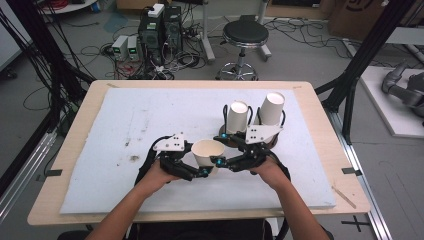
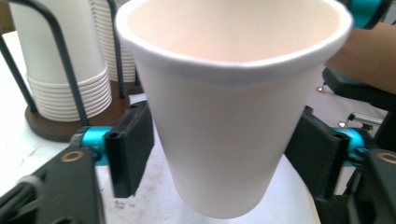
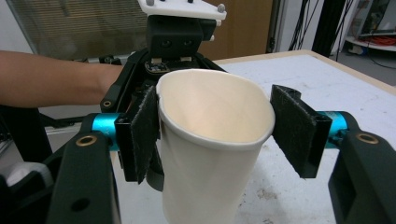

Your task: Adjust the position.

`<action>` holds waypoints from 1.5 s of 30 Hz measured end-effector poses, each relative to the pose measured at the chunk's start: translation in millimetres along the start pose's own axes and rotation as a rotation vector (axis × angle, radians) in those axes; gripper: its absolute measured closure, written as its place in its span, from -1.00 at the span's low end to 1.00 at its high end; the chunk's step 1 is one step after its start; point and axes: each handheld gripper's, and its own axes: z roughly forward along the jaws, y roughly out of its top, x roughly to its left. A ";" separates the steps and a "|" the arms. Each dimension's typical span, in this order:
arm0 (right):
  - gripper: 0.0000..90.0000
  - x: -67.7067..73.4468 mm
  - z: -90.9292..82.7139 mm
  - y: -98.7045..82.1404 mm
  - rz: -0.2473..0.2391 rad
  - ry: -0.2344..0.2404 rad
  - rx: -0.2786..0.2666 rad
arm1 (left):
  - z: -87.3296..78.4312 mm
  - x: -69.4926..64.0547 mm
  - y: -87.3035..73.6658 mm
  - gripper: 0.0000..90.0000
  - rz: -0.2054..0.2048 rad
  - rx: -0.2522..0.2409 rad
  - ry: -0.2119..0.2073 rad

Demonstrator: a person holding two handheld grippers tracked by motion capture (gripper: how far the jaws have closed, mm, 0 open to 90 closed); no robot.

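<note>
A single white paper cup [image 1: 206, 150] stands upright near the front middle of the white board, between both grippers. My right gripper [image 1: 221, 162] comes at it from the right. In the right gripper view its pads [image 3: 145, 130] press on the cup [image 3: 210, 154] just below the rim, which is squeezed slightly oval, so my right gripper [image 3: 217, 130] is shut on it. My left gripper [image 1: 200, 172] reaches in from the left, lower on the cup. In the left gripper view the cup [image 2: 229, 116] sits between the jaws of my left gripper [image 2: 224, 149] with a thin gap at one pad [image 2: 135, 144], so it is open.
Two stacks of paper cups [image 1: 238, 116] [image 1: 271, 107] stand in black wire holders on brown bases just behind the right gripper; one stack [image 2: 65, 70] is close in the left gripper view. The white board [image 1: 125, 125] covers the wooden table. A stool [image 1: 245, 35] is beyond the table.
</note>
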 end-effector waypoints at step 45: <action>-0.57 -3.9 -61.7 -33.7 0.033 -0.294 0.085 | -78.2 31.2 12.9 -0.19 -0.026 -0.056 0.430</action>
